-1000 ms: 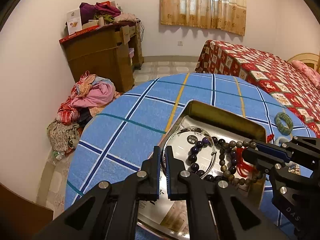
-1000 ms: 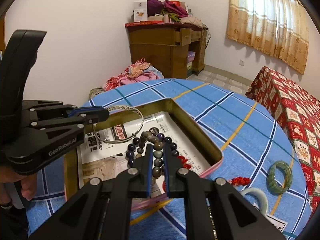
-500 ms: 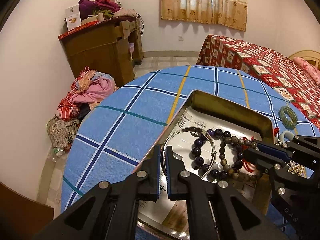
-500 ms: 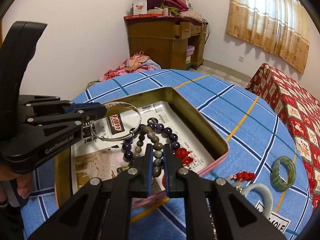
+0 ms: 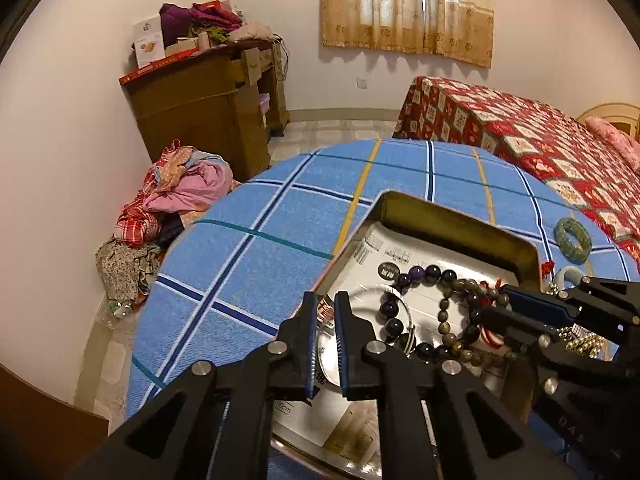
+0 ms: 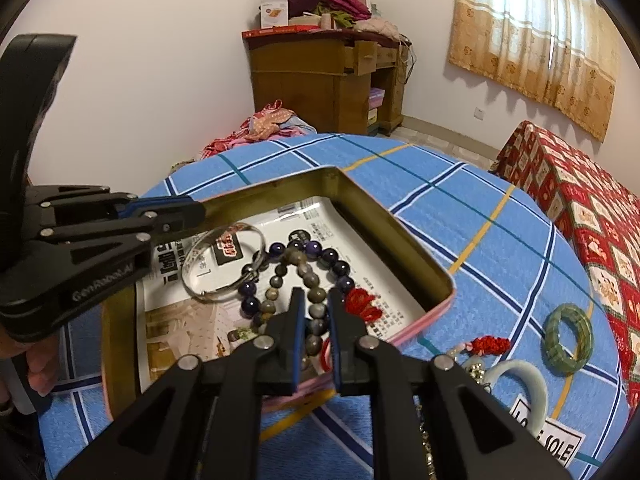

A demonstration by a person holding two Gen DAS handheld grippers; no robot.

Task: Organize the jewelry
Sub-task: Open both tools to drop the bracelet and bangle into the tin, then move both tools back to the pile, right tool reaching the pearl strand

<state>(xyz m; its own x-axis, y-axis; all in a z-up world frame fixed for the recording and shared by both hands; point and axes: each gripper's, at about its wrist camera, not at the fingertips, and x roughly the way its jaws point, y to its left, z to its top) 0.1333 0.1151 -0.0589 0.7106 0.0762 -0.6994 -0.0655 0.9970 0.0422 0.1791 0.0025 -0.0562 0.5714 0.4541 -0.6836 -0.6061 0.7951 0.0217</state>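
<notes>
A gold tin (image 5: 460, 216) (image 6: 384, 216) lined with printed paper sits on the blue checked tablecloth. In it lie a thin silver bangle (image 5: 372, 289) (image 6: 204, 298), a purple bead bracelet (image 5: 430, 271) (image 6: 312, 246) and a grey-brown bead bracelet (image 5: 460, 284) (image 6: 310, 280) with a red tassel (image 6: 362, 302). My left gripper (image 5: 323, 312) (image 6: 196, 214) is at the tin's near left rim, its jaws opening; the bangle's edge shows in the narrow gap, unpressed. My right gripper (image 6: 316, 300) (image 5: 494, 304) is opening over the grey-brown beads, which lie loose between its fingers.
Right of the tin lie a green jade bangle (image 5: 572, 238) (image 6: 566, 338), a pale bangle (image 6: 520, 372), a second red tassel (image 6: 490, 344) and a printed label (image 6: 548, 440). A hand (image 6: 36, 368) holds the left gripper. A wooden desk (image 5: 208, 108), a clothes pile (image 5: 180, 188) and a bed (image 5: 540, 152) surround the table.
Both grippers' jaws have parted from shut. The silver bangle has dropped from the left gripper's tips onto the paper, and the grey-brown bracelet is no longer pinched by the right gripper.
</notes>
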